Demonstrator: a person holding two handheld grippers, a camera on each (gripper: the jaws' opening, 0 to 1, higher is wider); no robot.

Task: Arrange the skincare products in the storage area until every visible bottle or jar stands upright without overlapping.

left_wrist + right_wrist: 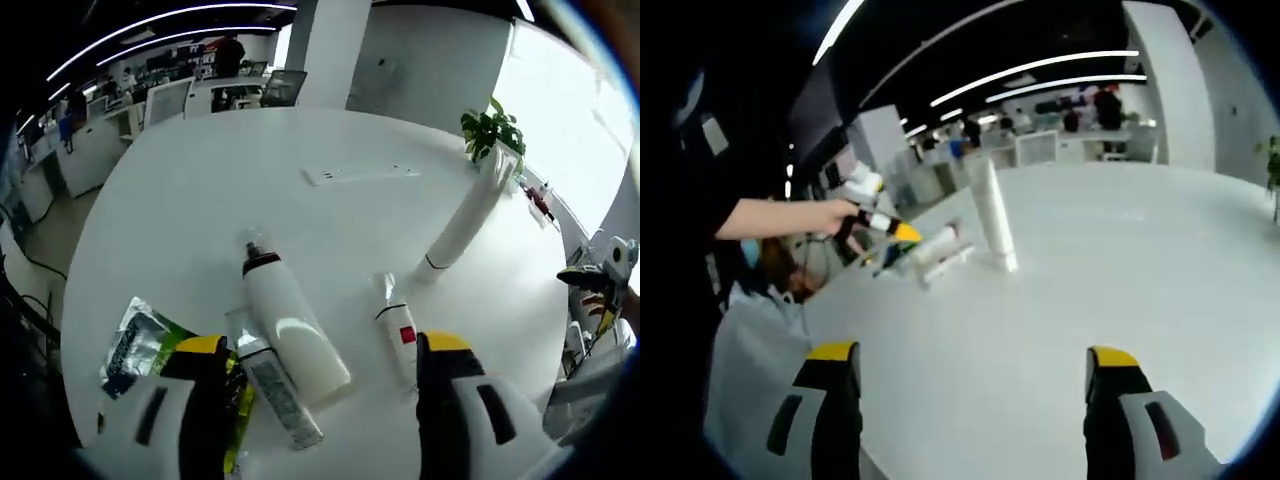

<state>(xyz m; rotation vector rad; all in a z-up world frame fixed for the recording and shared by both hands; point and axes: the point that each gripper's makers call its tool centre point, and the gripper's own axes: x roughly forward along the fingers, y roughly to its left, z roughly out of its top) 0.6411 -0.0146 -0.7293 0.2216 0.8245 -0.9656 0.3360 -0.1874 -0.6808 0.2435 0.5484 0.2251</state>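
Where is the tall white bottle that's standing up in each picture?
Left gripper view: the tall white bottle stands right of centre on the white table.
Right gripper view: it stands just above centre, right of the left tool that a hand holds.
Shared landmark: the lying bottles beside it.

Round white table [330, 130], bright window [570, 110], ceiling light strips [1040, 70], distant office desks [190, 95]

Near on the desk [200, 200], a large white bottle [290, 325], a tube [270, 385] and a small bottle [398, 335] lie crowded together. A tall upright bottle [462, 225] blocks the right; the far left stretch is open.
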